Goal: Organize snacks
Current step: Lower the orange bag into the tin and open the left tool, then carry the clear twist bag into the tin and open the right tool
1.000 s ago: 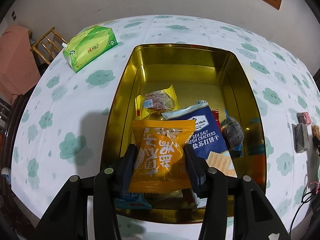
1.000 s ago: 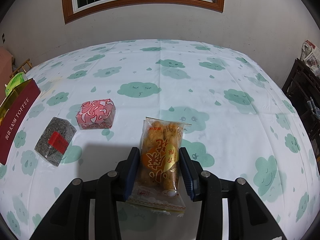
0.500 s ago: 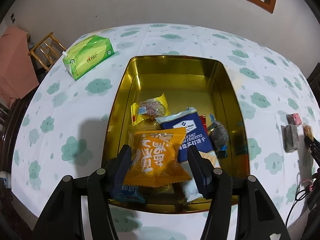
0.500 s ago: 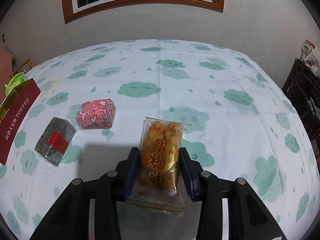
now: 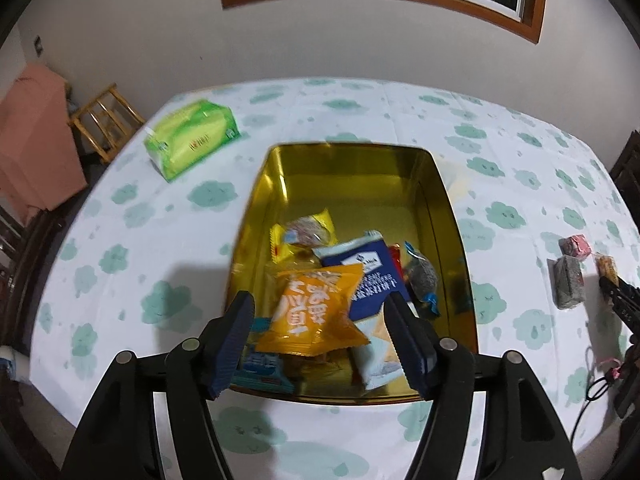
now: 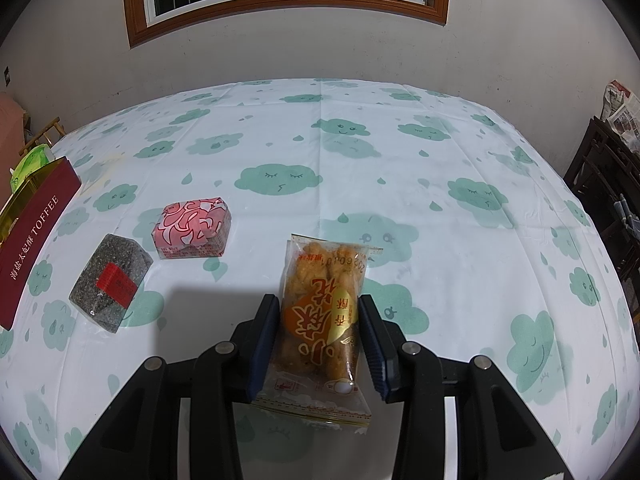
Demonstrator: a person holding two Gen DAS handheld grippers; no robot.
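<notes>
L gripper had clamped the orange pack a sec before; now its jaws were opening and stood wide of the pack on both sides, pads off it, so that snack was released. Pack lay tilted on top of the pile inside the gold tin, resting partly on the blue cracker bag, w/ a yellow pack behind it and a small dark candy to the right. Tin looked smaller and lower in view than before, and the window showed more, so the gripper had lifted and pulled back from the drop. Means one more snack was filed in the tin and the L side looked free for another pick. R gripper hadn't changed at all: same spot, jaws clenched on the fried-snack bag, bag apparently on the tablecloth; can't tell if lifted. Probably next for the tin. Still out on the cloth: pink pack and grey block, side by side, near the tin's red outer wall at the left edge of the R view. A green tissue pack sat beyond the tin, not part of the job, I'd guess. So a few items left; task partly done.
</notes>
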